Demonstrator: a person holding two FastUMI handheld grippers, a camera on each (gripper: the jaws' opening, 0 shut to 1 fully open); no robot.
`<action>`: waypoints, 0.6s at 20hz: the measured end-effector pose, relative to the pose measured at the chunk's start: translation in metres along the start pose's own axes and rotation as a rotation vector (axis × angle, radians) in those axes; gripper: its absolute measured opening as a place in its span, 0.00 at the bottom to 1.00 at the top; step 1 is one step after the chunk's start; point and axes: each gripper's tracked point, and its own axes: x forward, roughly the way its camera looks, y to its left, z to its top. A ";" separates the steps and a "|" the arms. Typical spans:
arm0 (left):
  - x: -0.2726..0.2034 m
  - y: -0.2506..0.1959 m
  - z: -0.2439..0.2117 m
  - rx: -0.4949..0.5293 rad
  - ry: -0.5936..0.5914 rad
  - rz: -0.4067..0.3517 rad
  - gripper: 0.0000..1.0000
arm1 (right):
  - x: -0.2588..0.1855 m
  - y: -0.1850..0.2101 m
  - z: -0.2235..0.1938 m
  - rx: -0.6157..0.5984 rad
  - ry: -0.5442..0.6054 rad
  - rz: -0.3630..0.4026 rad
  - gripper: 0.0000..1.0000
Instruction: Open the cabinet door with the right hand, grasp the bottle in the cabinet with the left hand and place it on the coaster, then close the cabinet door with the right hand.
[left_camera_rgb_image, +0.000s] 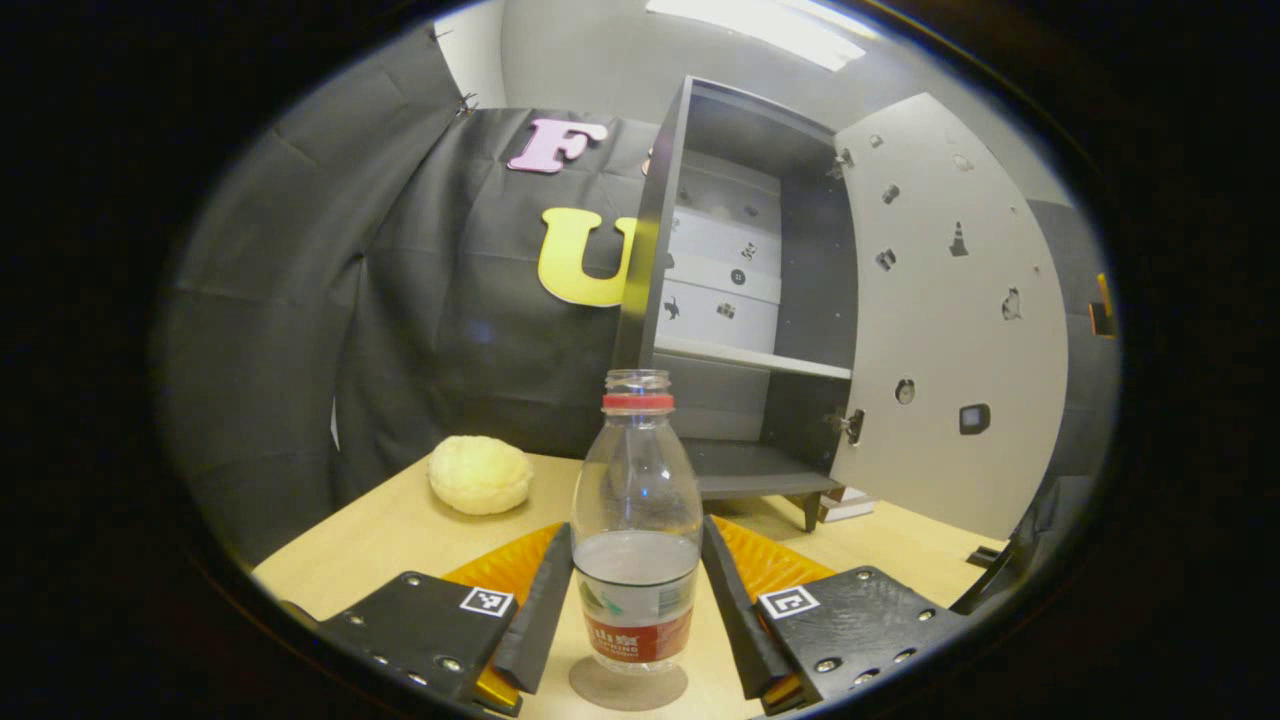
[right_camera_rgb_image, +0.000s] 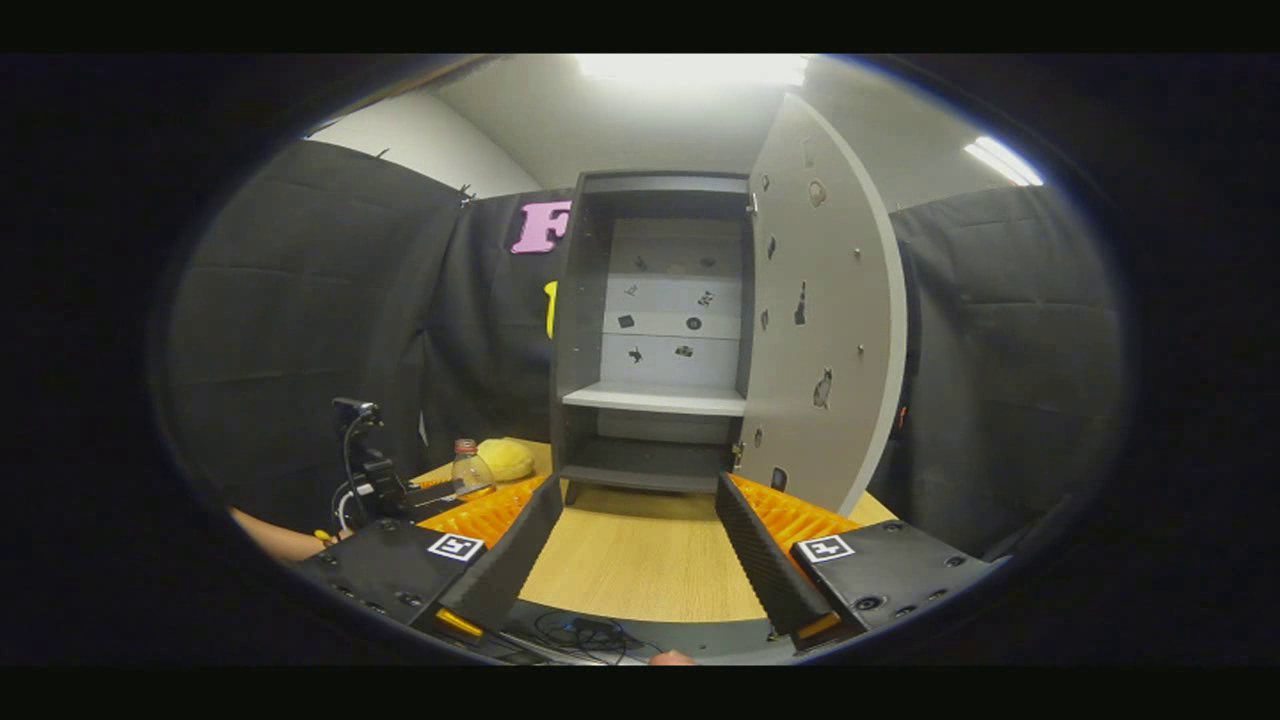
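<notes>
Fingers of the left gripper (left_camera_rgb_image: 637, 610) stand apart on either side of the bottle (left_camera_rgb_image: 637, 540), close to its label but not clearly pressing it. That clear bottle, red ring at the neck and no cap, holds water in its lower part and stands upright on the round coaster (left_camera_rgb_image: 628, 688) on the wooden surface (left_camera_rgb_image: 400, 530). Behind it, the cabinet (left_camera_rgb_image: 745, 300) stands with its door (left_camera_rgb_image: 950, 320) swung wide; its shelf (left_camera_rgb_image: 750, 357) and floor are bare. A yellow sponge-like ball (left_camera_rgb_image: 480, 475) lies to the left. The right gripper (right_camera_rgb_image: 640, 560) has its fingers spread wide over bare surface, facing the cabinet.
</notes>
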 end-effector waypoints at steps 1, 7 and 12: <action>0.000 -0.001 -0.010 0.004 0.005 -0.003 0.72 | 0.001 0.001 -0.002 0.000 0.008 0.003 0.98; 0.001 -0.002 -0.048 0.023 0.049 0.013 0.74 | 0.005 0.000 -0.010 0.033 0.053 0.009 0.97; -0.002 -0.001 -0.056 0.043 0.036 0.031 0.72 | 0.007 -0.001 -0.013 0.050 0.080 0.012 0.98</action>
